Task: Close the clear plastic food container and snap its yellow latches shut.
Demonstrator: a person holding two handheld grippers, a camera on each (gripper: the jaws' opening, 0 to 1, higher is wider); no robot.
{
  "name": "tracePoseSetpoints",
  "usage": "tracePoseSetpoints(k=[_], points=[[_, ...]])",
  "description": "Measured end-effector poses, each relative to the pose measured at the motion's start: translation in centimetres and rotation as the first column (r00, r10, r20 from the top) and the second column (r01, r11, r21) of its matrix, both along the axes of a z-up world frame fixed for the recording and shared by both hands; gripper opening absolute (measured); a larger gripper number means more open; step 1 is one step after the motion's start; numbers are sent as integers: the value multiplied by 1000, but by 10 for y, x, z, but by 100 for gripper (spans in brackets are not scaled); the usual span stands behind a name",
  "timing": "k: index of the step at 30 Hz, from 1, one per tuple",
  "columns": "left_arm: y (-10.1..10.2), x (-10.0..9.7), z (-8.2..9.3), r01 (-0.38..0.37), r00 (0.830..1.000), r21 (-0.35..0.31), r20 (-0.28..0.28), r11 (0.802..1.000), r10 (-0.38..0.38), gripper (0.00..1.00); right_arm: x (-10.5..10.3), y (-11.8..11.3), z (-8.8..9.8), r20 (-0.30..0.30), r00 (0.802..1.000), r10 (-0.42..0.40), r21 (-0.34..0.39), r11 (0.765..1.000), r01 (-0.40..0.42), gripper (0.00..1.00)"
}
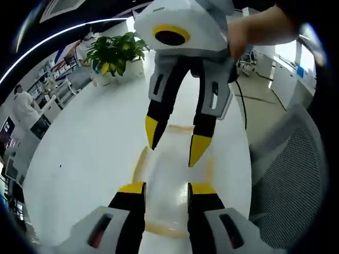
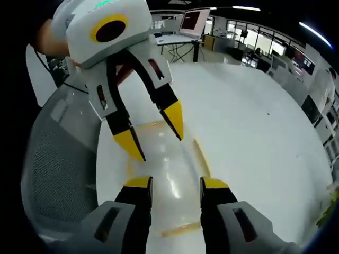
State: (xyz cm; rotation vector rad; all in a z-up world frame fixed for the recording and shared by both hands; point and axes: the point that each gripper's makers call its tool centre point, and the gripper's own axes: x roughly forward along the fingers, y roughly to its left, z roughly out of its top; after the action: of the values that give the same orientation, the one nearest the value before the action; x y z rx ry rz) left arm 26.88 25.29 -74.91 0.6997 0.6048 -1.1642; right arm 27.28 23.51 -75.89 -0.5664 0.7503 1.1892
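We take the container (image 1: pixel 172 177) as our landmark: it lies flat on the white table (image 1: pixel 90 148), close to the table edge where a grey mesh chair (image 1: pixel 288 164) stands just beside it. In the left gripper view our left gripper (image 1: pixel 166 189) hangs over the container's near end, jaws parted and holding nothing. In the right gripper view our right gripper (image 2: pixel 176 183) does likewise from the opposite end, jaws apart and empty. Each gripper faces the other across the container. Away from the chair, the table beyond the container lies bare and wide. The container is clear, shallow and rectangular with yellow strips along its edges; we cannot tell whether the latches are snapped. Its long axis runs from one gripper to the other. Farthest off, past the container, a potted plant (image 1: pixel 114 53) stands at the table's end.
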Motion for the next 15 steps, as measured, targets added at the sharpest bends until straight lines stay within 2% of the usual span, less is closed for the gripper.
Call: tracePoseSetpoints(k=[4, 11, 14, 15], points=[[0, -7, -9, 30, 1000, 36, -9, 999, -30, 25, 4, 2, -2, 5, 1000, 22, -12, 1000, -22, 33], [-10, -18, -7, 51, 999, 41, 6, 998, -51, 30, 15, 6, -5, -7, 999, 48, -31, 998, -48, 33], [-12, -17, -8, 49, 997, 62, 62, 997, -53, 39, 19, 2, -11, -19, 995, 95, -84, 992, -97, 36], [-13, -14, -7, 32, 996, 64, 85, 997, -37, 47, 21, 2, -11, -20, 994, 104, -91, 990, -106, 36]])
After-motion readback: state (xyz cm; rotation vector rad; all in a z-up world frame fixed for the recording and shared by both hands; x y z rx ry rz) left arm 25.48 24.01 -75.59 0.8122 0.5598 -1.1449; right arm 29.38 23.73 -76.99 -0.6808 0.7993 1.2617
